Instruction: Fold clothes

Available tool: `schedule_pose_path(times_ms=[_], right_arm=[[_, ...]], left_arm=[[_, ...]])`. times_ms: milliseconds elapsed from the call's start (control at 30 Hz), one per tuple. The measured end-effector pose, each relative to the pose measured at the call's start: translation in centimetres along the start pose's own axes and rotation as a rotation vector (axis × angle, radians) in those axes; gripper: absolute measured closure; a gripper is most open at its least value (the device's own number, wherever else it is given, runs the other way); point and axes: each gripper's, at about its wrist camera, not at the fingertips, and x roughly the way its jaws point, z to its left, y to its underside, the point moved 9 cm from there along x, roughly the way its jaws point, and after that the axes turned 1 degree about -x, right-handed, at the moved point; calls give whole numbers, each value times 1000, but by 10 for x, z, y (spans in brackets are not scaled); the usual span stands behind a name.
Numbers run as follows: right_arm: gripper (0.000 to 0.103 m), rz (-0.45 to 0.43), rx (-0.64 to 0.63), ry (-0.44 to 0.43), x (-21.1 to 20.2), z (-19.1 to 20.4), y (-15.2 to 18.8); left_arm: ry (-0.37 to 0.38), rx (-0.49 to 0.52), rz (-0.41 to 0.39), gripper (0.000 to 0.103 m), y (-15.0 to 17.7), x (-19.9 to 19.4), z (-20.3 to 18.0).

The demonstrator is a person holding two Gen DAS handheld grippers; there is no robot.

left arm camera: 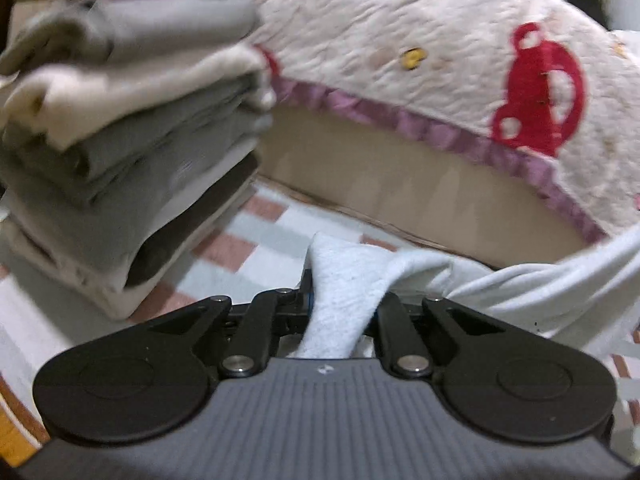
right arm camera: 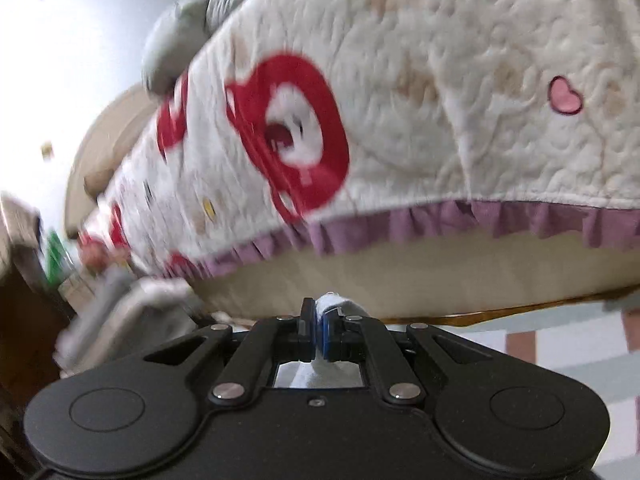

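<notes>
The left gripper (left arm camera: 344, 300) is clamping the pale grey garment (left arm camera: 540, 292) over the checked mat (left arm camera: 256, 240), beside the folded stack (left arm camera: 132, 152); the right gripper (right arm camera: 318, 334) is pinching another edge.

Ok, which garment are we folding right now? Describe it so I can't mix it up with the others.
Start at the cream quilted bedspread with red prints and purple frill. On the checked sheet below it, left, stands a stack of folded grey and beige clothes. Ours is the pale blue-grey fleecy garment to its right, unfolded and pinched in the left claw.
</notes>
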Motion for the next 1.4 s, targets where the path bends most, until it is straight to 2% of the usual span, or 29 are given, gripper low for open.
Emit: schedule_pose_path(times_ms=[33, 100, 200, 300, 367, 433, 467, 500, 567, 600, 667, 733, 767, 800, 933, 1033, 1133, 1200, 1333, 1400], right_arm=[[97, -17, 26, -33, -11, 9, -3], [97, -30, -6, -58, -31, 30, 0], [97, -27, -80, -17, -54, 42, 26], [97, -47, -102, 108, -76, 16, 40], [98, -71, -206, 249, -89, -4, 32], [98, -99, -297, 366, -103, -22, 23], [98, -126, -291, 336, -111, -25, 17], [98, -146, -273, 292, -119, -27, 14], [98, -157, -278, 260, -127, -32, 17], [98, -157, -299, 258, -128, -37, 22], [98, -144, -283, 248, -128, -52, 35], [98, -120, -190, 229, -126, -76, 48], [98, -102, -173, 229, -124, -83, 56], [98, -84, -157, 230, -122, -91, 64], [98, -12, -219, 235, -108, -101, 88], [98, 9, -235, 160, -105, -85, 82], [98, 30, -235, 113, -109, -51, 47], [98, 9, -261, 68, -120, -14, 12], [98, -113, -318, -86, -157, 66, -55], [98, -182, -338, -133, -179, 100, -85]], left_arm=[[25, 4, -6, 94, -3, -6, -6], [38, 8, 14, 93, -3, -16, -16], [13, 65, 121, 93, 22, -29, -30], [-31, 120, 263, 92, 74, -41, -41], [-63, 155, 358, 88, 112, -48, -46], [-88, 256, 406, 81, 136, -48, -58], [-101, 306, 430, 80, 147, -48, -64], [-119, 369, 427, 78, 153, -47, -72], [-154, 464, 422, 71, 164, -46, -85], [-177, 473, 440, 66, 171, -42, -85], [-221, 490, 475, 62, 186, -36, -84], [-273, 483, 477, 71, 191, -34, -80], [-278, 461, 460, 93, 188, -36, -80], [-283, 439, 442, 96, 184, -38, -80], [-350, 341, 283, 97, 142, -63, -74], [-399, 229, 137, 97, 92, -95, -65], [-447, 232, 31, 97, 42, -121, -59], [-470, 253, -41, 97, 3, -138, -59], [-496, 271, -189, 97, -68, -181, -67], [-504, 277, -256, 97, -99, -208, -74]])
